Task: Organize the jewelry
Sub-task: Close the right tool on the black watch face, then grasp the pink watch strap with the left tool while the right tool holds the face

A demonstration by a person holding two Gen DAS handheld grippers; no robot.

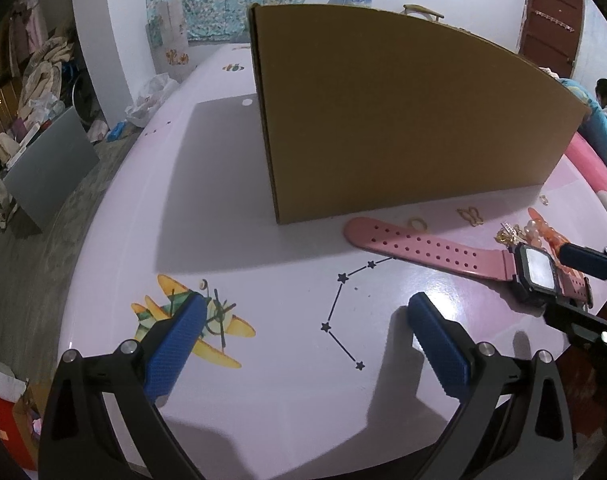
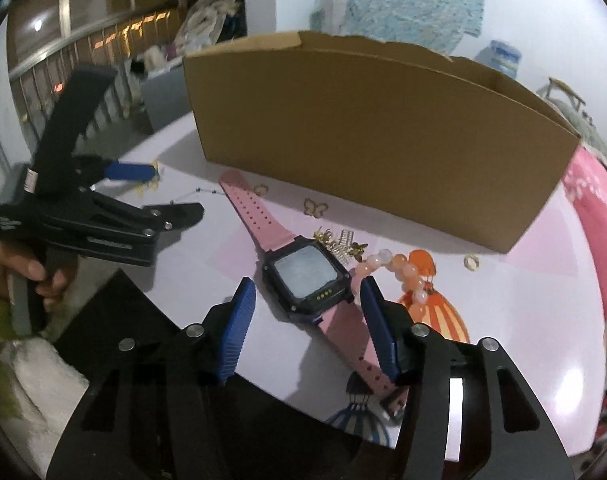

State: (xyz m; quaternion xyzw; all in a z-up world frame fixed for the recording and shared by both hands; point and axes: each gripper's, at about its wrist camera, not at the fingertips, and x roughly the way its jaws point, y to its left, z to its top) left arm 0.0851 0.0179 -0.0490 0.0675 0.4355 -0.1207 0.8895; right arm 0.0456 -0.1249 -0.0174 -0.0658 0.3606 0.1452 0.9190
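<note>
In the right wrist view, the right hand-held gripper (image 2: 308,303) fills the lower middle of the frame, its blue pads (image 2: 239,326) standing partly apart on either side of the pink watch (image 2: 305,274). The dark watch case lies between the pads with a gap on each side, so nothing is grasped; the right pad sits over the lower strap, though whether it touches cannot be told. The watch lies flat on the desk (image 2: 543,292), its long strap running up and left toward the cardboard box (image 2: 363,140). Just right of the watch case are a peach bead bracelet (image 2: 399,270) and a small gold clip (image 2: 343,246); a gold ring (image 2: 471,261) lies further right, near the box corner. The box stands upright across the upper middle, open at the top; its inside is hidden. In the left wrist view, the left hand-held gripper (image 1: 305,318) sits at the lower middle, released and wide open over bare desk, holding nothing, well left of the watch at the right edge.
</note>
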